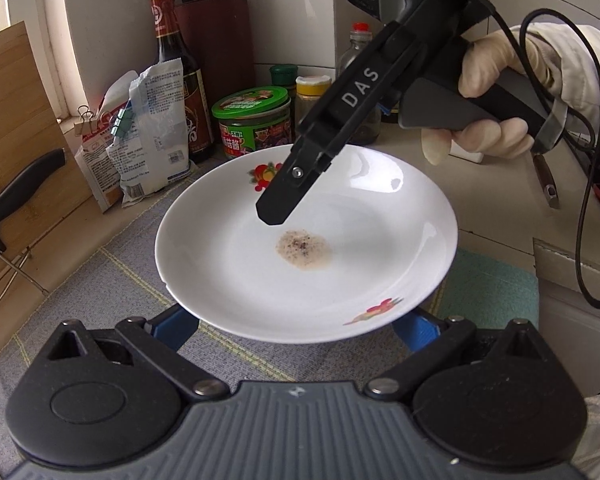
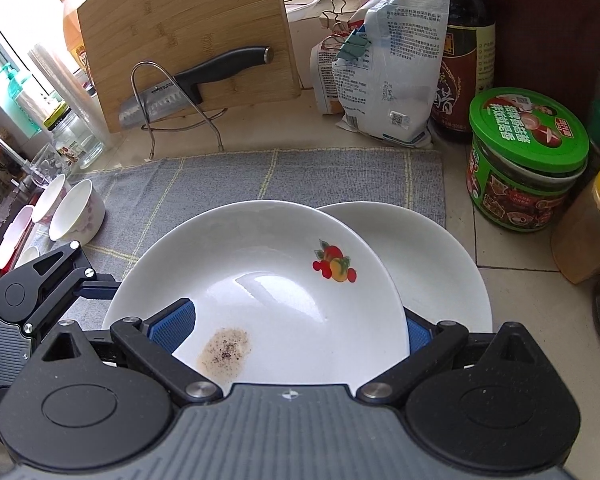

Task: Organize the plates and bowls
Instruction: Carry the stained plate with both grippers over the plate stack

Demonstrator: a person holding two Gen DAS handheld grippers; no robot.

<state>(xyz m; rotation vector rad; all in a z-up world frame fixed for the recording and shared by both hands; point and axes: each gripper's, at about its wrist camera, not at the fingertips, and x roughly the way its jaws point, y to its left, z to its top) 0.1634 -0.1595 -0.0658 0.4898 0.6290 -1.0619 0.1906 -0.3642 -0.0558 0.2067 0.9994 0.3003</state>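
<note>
The gray mat (image 2: 228,176) covers a big part of the counter. Over it is a big white plate (image 2: 260,280) with fruit pictures and a brown crumb spot (image 1: 304,252) in the middle. The plate seems lifted and tilted. A second white plate (image 2: 440,276) lies flat under it, a bit to the right, half on the mat and half on the counter. Two small bowls (image 2: 74,214) lie tipped on their sides at the far left of the mat, well apart from the plates.

So the job looks only begun. The two plates are almost a stack, but the top one is not set down yet. The bowls are not stacked yet.

The right gripper (image 2: 292,332) is spread wide. One blue pad sits inside the plate and the other is just outside the rim, so it is not pinching. The left gripper (image 1: 296,320) is spread wide too, with its blue pads under the near rim. I cannot tell if they touch the plate.
</note>
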